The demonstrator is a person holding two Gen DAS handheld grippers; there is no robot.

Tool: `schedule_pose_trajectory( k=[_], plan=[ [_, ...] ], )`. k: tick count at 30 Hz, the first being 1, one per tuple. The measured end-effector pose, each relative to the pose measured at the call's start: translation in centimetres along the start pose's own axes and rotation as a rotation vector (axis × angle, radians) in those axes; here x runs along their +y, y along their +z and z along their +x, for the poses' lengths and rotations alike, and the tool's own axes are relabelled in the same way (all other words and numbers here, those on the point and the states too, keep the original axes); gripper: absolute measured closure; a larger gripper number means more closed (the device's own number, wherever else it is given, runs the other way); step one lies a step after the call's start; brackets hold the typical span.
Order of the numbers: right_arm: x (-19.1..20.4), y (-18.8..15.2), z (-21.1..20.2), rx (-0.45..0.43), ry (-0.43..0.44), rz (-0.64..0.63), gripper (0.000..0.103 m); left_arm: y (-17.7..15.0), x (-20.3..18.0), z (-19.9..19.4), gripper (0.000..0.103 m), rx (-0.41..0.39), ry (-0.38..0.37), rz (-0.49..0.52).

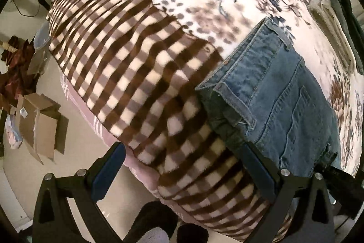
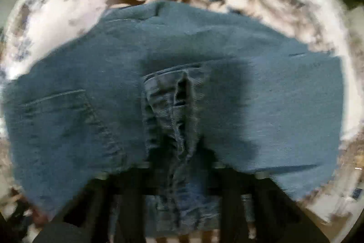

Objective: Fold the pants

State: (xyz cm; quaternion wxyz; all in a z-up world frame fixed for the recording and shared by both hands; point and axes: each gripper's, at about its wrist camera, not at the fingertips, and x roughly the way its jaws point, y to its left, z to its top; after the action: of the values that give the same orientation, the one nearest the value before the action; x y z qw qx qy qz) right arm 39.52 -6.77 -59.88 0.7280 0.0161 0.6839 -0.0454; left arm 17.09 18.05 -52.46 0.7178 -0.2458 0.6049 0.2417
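Note:
Blue denim pants (image 1: 273,92) lie on a bed blanket (image 1: 141,65) with brown checks and flowers; their waistband end points toward the bed's near edge. My left gripper (image 1: 182,165) is open and empty above the checked blanket, its right finger (image 1: 257,165) beside the jeans' lower edge. In the right wrist view the jeans (image 2: 261,95) fill the frame, blurred. My right gripper (image 2: 179,147) is shut on a bunched fold of denim (image 2: 173,117) and holds it over the flat part of the pants; its fingers are mostly hidden by the cloth.
Folded clothes (image 1: 336,22) lie at the bed's far right. Flattened cardboard boxes (image 1: 38,124) and a grey bin (image 1: 39,47) stand on the floor left of the bed. A person's dark shoes (image 1: 159,224) show below the bed edge.

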Motion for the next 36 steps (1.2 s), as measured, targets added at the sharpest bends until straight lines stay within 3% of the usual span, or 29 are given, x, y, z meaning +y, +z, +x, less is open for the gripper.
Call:
schedule_pose_trajectory(
  k=[4, 7, 8, 10, 12, 15, 17, 19, 20, 24, 29, 36],
  plan=[
    [-0.8, -0.7, -1.1, -0.028, 0.056, 0.058, 0.087, 0.1, -0.4, 0.3, 0.000, -0.003, -0.012, -0.002],
    [-2.9, -0.4, -0.1, 0.026, 0.155, 0.110, 0.081, 0.3, -1.1, 0.7, 0.000, -0.001, -0.068, -0.022],
    [-4.2, -0.1, 0.5, 0.053, 0.211, 0.128, 0.078, 0.3, -1.2, 0.7, 0.000, 0.001, -0.087, -0.038],
    [-6.3, 0.4, 0.4, 0.078, 0.338, 0.138, 0.054, 0.7, -1.4, 1.0, 0.000, -0.009, -0.189, -0.107],
    [-8.0, 0.5, -0.5, 0.057, 0.378, 0.124, 0.048, 1.1, -1.5, 1.5, 0.000, -0.018, -0.237, -0.159],
    [-10.6, 0.3, -1.7, 0.019, 0.378, 0.093, 0.047, 1.8, -1.7, 3.1, 0.000, -0.026, -0.269, -0.229],
    [-11.1, 1.0, -1.5, 0.031, 0.366, 0.107, 0.047, 2.2, -1.6, 4.7, 0.006, -0.008, -0.308, -0.276],
    [-11.3, 0.5, -1.3, 0.055, 0.357, 0.131, 0.047, 2.5, -1.0, 5.7, 0.030, -0.010, -0.354, -0.331],
    [-11.7, 0.4, -0.8, 0.070, 0.350, 0.151, 0.047, 2.5, -0.4, 6.0, 0.054, -0.038, -0.394, -0.367],
    [-12.3, 0.0, 0.7, 0.105, 0.350, 0.211, 0.047, 2.0, 0.1, 5.2, 0.071, -0.101, -0.437, -0.367],
    [-11.8, -0.2, 1.6, 0.101, 0.350, 0.204, 0.047, 1.1, -0.7, 1.3, 0.075, -0.214, -0.491, -0.270],
    [-10.9, -0.1, 1.6, 0.111, 0.323, 0.149, 0.047, 0.5, -1.5, -0.1, 0.075, -0.243, -0.438, -0.233]
  ],
)
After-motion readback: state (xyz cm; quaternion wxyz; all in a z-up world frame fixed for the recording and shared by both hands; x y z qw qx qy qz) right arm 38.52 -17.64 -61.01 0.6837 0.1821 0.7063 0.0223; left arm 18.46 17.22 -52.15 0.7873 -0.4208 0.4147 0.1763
